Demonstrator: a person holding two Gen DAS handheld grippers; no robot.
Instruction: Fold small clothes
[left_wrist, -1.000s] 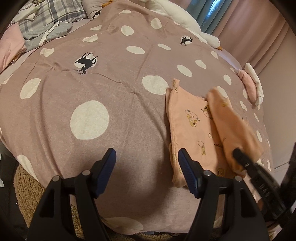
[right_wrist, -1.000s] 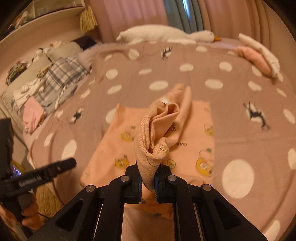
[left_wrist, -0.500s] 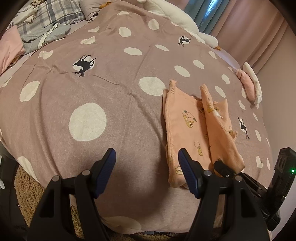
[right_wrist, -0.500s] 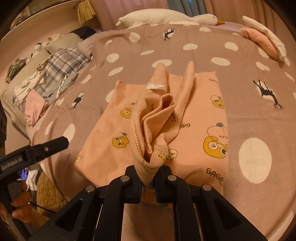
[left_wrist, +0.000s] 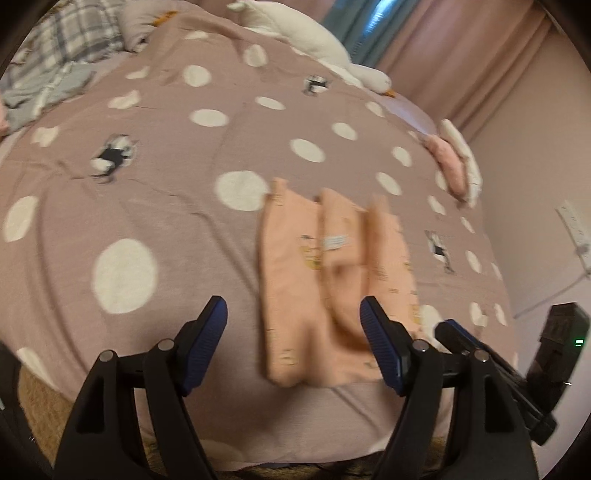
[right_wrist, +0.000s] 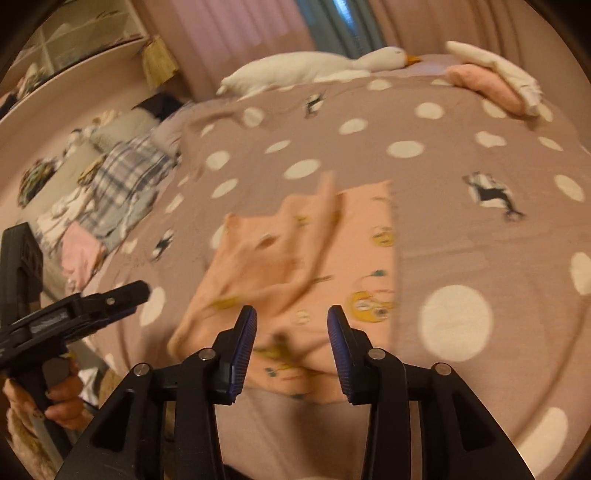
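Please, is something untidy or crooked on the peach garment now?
Yes. On the peach garment lying on the dotted bedspread, the folded-over flap lies bunched and slanted, with its tip past the top edge, not flat.

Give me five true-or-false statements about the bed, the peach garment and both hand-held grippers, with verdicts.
1. The peach cartoon-print garment lies on the dotted mauve bedspread. True.
2. The right hand-held gripper clamps the garment. False: its jaws are opening, pads clear of the cloth.
3. The left hand-held gripper holds a sock. False: it is open and empty.
4. A white plush goose lies at the far edge. True.
5. The garment is blue. False: peach.
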